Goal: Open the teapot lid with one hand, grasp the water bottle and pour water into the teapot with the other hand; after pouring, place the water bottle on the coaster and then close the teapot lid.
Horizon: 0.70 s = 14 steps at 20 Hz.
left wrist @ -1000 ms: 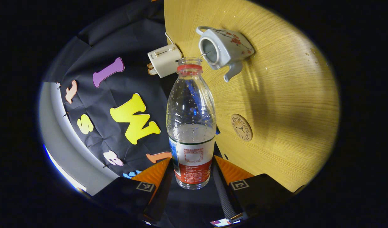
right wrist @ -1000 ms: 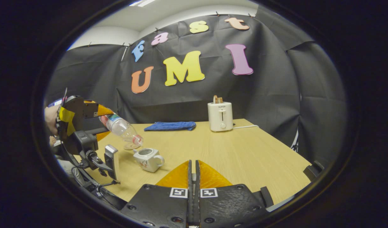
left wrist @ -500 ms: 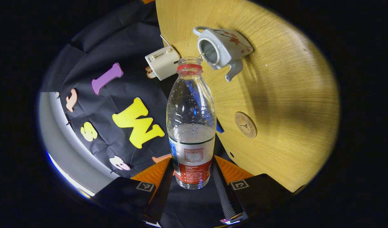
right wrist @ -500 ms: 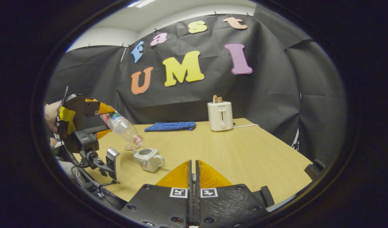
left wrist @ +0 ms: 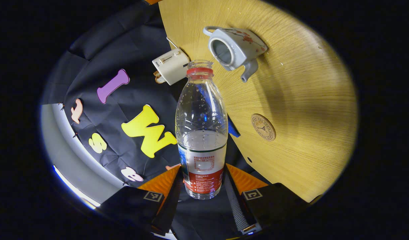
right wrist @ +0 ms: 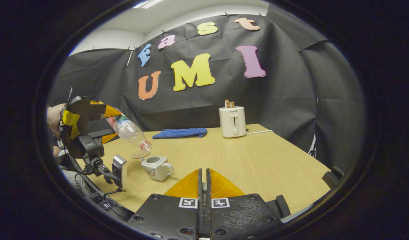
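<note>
1. My left gripper (left wrist: 202, 181) is clamped on the water bottle (left wrist: 201, 133), one finger pressing each side of its labelled lower part; in the right gripper view I see the same gripper (right wrist: 106, 125) at 9 o'clock, with a hand (right wrist: 54, 118) behind it.
2. The bottle is uncapped and tilted mouth-down, and its neck hangs just above the teapot (left wrist: 234, 48). In the left gripper view the mouth points to 12 o'clock, and a thin stream runs from it into the open top of the pot.
3. The teapot stands upright on the surface (left wrist: 301, 100) with its lid off. I cannot tell where the lid is.
4. The round coaster (left wrist: 263, 127) lies bare at about 3 o'clock of the bottle, well apart from the teapot.
5. A white toaster (right wrist: 232, 122) stands at the far edge of the surface, at about 12 o'clock in the right gripper view, its cord trailing to one side.
6. A blue cloth (right wrist: 180, 133) lies folded near the far edge, beyond the teapot.
7. My right gripper (right wrist: 203, 181) has its fingers pressed together on nothing visible, low over the surface, with bare wood between it and the teapot (right wrist: 156, 167) at 10 o'clock.
</note>
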Available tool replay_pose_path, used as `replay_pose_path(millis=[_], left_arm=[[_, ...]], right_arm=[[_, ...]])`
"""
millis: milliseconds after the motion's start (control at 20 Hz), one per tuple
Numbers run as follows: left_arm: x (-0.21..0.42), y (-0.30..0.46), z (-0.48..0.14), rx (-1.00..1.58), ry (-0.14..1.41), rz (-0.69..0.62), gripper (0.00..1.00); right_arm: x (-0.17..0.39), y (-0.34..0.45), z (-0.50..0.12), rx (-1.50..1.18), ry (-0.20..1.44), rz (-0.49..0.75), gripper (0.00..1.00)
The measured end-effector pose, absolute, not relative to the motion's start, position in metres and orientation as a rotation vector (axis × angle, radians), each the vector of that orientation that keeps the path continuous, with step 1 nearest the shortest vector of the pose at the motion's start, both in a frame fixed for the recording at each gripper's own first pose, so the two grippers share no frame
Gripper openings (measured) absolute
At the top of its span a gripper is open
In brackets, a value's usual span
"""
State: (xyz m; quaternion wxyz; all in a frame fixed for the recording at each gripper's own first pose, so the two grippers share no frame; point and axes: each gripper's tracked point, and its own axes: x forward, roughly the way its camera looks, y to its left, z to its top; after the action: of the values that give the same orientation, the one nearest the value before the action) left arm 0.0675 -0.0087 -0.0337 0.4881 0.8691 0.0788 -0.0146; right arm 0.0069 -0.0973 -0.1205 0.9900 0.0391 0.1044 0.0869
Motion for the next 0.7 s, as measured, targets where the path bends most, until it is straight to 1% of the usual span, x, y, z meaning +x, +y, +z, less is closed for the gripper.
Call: replay_pose_path(millis=[250, 500, 700], left_arm=[[0.067, -0.009, -0.036, 2.104, 0.189, -0.035, 0.72], [0.067, -0.01, -0.04, 2.042, 0.183, -0.051, 0.72], [0.067, -0.001, -0.05, 1.931, 0.195, -0.067, 0.71]], right_arm=[[0.007, -0.101, -0.119, 0.081, 0.207, 0.166, 0.0], [0.007, -0.1, -0.118, 0.078, 0.206, 0.165, 0.0], [0.005, -0.1, -0.116, 0.075, 0.207, 0.163, 0.0]])
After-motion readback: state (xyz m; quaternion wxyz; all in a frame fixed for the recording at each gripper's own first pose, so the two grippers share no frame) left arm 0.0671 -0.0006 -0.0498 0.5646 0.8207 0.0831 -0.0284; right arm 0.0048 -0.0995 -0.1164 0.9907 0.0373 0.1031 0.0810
